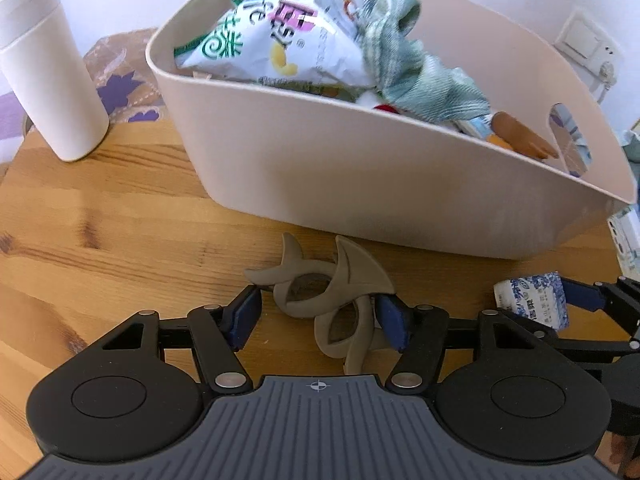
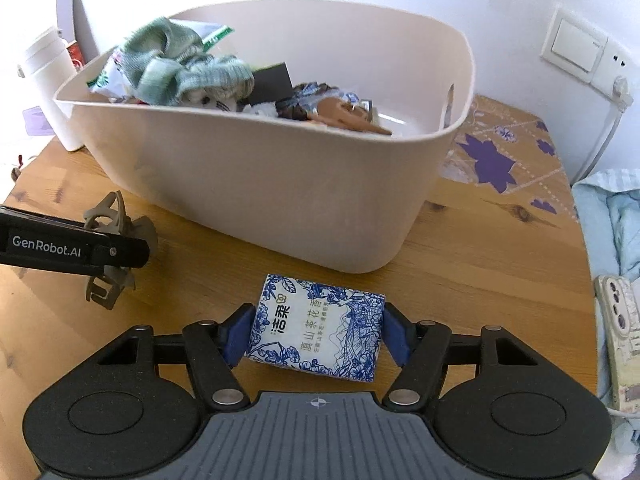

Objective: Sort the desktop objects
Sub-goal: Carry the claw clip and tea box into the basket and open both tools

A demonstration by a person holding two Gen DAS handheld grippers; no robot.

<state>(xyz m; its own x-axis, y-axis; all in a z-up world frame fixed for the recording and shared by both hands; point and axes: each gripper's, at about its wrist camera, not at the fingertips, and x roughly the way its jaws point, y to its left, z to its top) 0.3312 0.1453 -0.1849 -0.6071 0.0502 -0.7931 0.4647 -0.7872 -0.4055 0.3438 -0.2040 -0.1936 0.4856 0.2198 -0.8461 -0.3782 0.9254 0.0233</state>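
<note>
A beige plastic bin stands on the wooden table, holding a snack bag, a green cloth and other items. It also shows in the right wrist view. My left gripper has its blue pads on either side of a taupe hair claw clip lying in front of the bin. The clip also shows in the right wrist view. My right gripper has its pads against both sides of a blue-and-white tissue pack, also seen in the left wrist view.
A white lidded cup stands left of the bin. A purple-patterned mat lies to the bin's right. A wall socket and cable are at the right. Light blue fabric and a remote-like device lie beyond the table's right edge.
</note>
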